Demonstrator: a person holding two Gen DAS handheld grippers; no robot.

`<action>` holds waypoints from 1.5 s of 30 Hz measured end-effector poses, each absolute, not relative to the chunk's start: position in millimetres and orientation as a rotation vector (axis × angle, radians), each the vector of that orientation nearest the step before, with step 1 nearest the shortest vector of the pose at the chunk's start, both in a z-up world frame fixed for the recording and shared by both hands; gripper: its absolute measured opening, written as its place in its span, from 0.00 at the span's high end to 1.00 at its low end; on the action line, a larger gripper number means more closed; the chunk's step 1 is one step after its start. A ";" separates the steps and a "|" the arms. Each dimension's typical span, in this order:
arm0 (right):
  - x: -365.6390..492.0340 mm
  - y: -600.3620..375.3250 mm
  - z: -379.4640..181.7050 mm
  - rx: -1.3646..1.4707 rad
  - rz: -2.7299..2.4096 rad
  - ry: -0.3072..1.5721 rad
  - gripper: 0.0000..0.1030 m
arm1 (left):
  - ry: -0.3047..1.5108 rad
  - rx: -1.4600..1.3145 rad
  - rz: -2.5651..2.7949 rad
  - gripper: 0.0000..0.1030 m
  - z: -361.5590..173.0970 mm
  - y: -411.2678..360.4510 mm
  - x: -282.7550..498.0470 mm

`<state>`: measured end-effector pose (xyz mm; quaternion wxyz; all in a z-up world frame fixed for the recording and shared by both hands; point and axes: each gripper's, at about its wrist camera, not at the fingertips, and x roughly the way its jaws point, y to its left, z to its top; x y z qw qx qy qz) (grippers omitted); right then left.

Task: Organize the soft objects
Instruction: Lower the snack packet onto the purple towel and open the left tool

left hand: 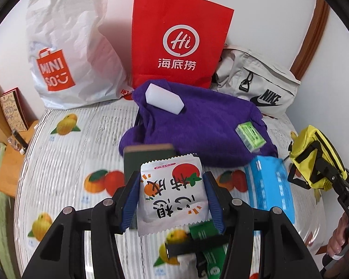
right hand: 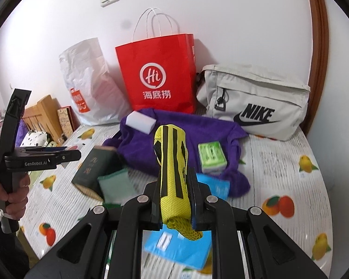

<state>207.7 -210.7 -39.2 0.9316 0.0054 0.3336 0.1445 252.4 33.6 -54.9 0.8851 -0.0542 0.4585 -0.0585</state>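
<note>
My left gripper (left hand: 171,179) is shut on a white tissue pack (left hand: 172,200) printed with oranges, and its blue pads press both sides. The pack hangs above the fruit-print bed sheet (left hand: 69,162). My right gripper (right hand: 174,186) is shut on a yellow mesh pouch (right hand: 172,160) with black stripes, which stands up between the fingers. That pouch (left hand: 314,153) also shows at the right of the left wrist view. A purple towel (left hand: 202,125) lies ahead, with a white sponge block (left hand: 164,97) and a green pack (left hand: 251,137) on it.
A red paper bag (left hand: 179,41), a white plastic bag (left hand: 65,53) and a grey Nike bag (right hand: 255,100) stand against the wall. On the sheet lie a dark green book (right hand: 93,167), a green cloth (right hand: 115,186) and a blue pack (left hand: 269,186). A wooden headboard (right hand: 44,111) is at the left.
</note>
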 end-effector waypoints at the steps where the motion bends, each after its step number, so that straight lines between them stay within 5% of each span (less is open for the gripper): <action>1: 212.6 -210.3 -39.4 0.010 0.294 0.682 0.84 | 0.959 -0.112 -0.121 0.50 -56.5 33.1 259.8; 25: 355.3 -193.9 -89.3 0.082 0.285 0.780 0.84 | 1.047 -0.106 -0.148 0.50 -94.9 24.2 378.8; 45: 383.1 -198.0 -122.1 0.080 0.255 0.912 0.79 | 1.147 -0.072 -0.147 0.46 -137.9 8.2 427.8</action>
